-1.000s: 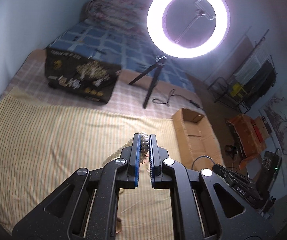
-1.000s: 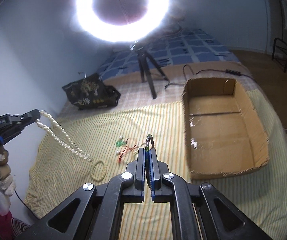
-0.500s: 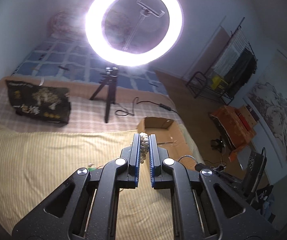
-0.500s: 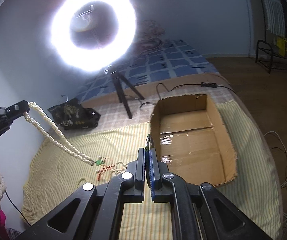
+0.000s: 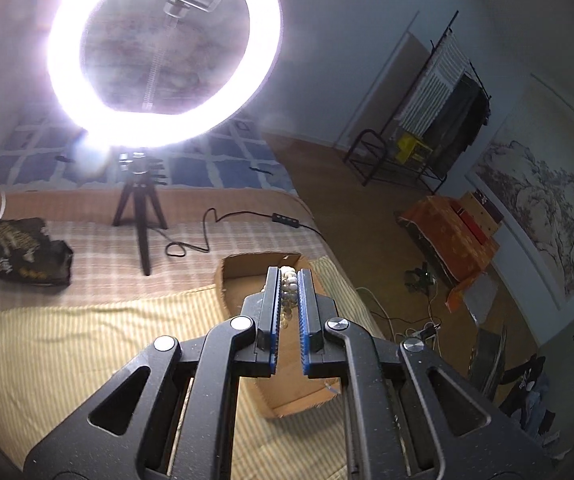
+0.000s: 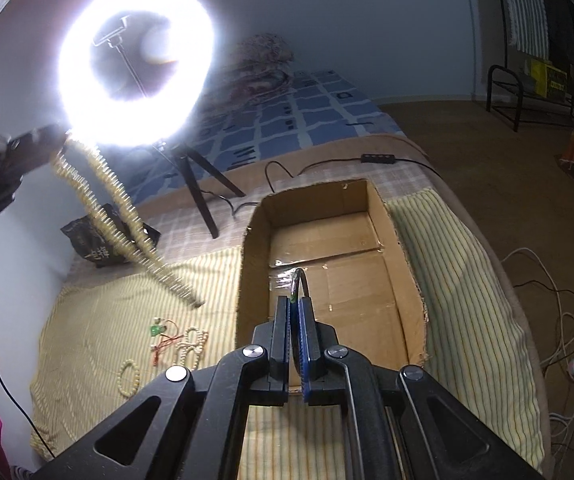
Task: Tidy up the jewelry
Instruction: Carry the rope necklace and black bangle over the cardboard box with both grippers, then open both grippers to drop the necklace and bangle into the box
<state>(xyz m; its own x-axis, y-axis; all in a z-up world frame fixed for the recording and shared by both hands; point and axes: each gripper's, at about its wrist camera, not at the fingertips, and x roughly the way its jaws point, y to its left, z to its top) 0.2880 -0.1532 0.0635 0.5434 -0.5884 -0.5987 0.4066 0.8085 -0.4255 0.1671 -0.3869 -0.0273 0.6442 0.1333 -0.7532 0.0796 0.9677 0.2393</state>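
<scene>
Two grippers, both loaded. We've got the left gripper (image 5: pixel 288 280) pinching a pearl necklace (image 5: pixel 287 282) at centre of the left wrist view, beads wedged between the blue pads. In the right wrist view the same necklace (image 6: pixel 127 216) hangs as a long double strand from that gripper (image 6: pixel 53 136) at upper left, blurred, its low end above the striped sheet (image 6: pixel 95 320) w/o touching, as far as we can tell. The right gripper (image 6: pixel 295 312), at lower centre of its view, is pressed onto a thin dark bangle (image 6: pixel 301 280) whose arc sticks up past the tips.

Outward: the cardboard box (image 6: pixel 403 248) sits open on the bed just beyond the right gripper, mid-frame; its floor looks bare apart from tape glare, so we judge nothing is sorted into it yet. The bangle is over the box's near end; the necklace is left of the box, over the sheet.

Left to do: approx. four pieces lie on the sheet at lower left of the right view: a bead bracelet (image 6: pixel 129 378), a cream bead strand (image 6: pixel 193 344), a red cord piece (image 6: pixel 167 344), a green charm (image 6: pixel 158 330). We'd call it early: two items in transit, none placed, the rest untouched. A ring light (image 6: pixel 135 68) on a tripod stands behind.
</scene>
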